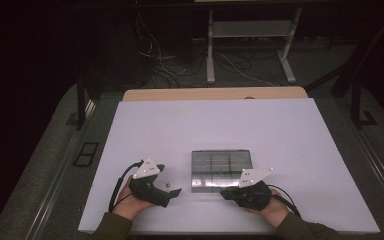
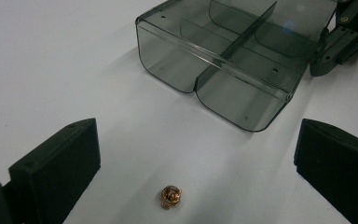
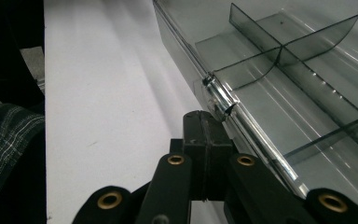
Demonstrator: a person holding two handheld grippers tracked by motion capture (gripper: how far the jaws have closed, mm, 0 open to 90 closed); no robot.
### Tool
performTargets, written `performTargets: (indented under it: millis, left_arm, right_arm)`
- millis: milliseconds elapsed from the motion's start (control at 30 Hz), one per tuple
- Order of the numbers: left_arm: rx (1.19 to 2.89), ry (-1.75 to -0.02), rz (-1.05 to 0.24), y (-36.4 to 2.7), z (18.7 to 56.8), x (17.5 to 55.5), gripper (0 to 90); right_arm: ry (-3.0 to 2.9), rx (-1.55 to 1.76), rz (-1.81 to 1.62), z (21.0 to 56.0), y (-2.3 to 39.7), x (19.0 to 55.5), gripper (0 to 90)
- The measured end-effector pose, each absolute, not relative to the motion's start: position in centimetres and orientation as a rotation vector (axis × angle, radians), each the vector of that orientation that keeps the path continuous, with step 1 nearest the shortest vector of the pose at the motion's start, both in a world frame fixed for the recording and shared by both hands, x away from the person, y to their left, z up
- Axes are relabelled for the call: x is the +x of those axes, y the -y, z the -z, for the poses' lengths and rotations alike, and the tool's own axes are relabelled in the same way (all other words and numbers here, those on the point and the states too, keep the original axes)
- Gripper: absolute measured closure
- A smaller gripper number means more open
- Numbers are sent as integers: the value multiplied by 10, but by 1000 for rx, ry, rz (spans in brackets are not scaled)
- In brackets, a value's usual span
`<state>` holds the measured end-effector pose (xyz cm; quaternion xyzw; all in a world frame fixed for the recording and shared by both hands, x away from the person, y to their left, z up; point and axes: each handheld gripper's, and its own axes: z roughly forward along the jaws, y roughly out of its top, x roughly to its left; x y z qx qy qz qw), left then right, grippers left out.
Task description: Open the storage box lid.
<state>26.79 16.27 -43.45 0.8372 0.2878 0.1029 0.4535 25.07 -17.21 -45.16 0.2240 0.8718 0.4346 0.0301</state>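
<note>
Small round copper-coloured bead (image 2: 171,196) is lying low-centre between the wide-apart jaws of the left gripper (image 2: 196,163), the smoky clear plastic divided box (image 2: 223,60) is sitting upper right, and the right gripper (image 3: 205,135), jaws closed together, is resting at its rim.

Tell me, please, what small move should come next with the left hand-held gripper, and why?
Probably lower the left hand-held gripper and close it on the bead. Its jaws stand open with the bead lying on the table between them, untouched. The right hand-held gripper is shut at the near edge of the box, which seems to steady it.
</note>
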Motion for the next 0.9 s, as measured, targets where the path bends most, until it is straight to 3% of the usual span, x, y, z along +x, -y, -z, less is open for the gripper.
performTargets:
  millis: [900]
  left_arm:
    - [2067, -709, -251, -162, 434, 267, 0]
  right_arm:
    - [-2667, 689, -1383, 451, 175, 251, 896]
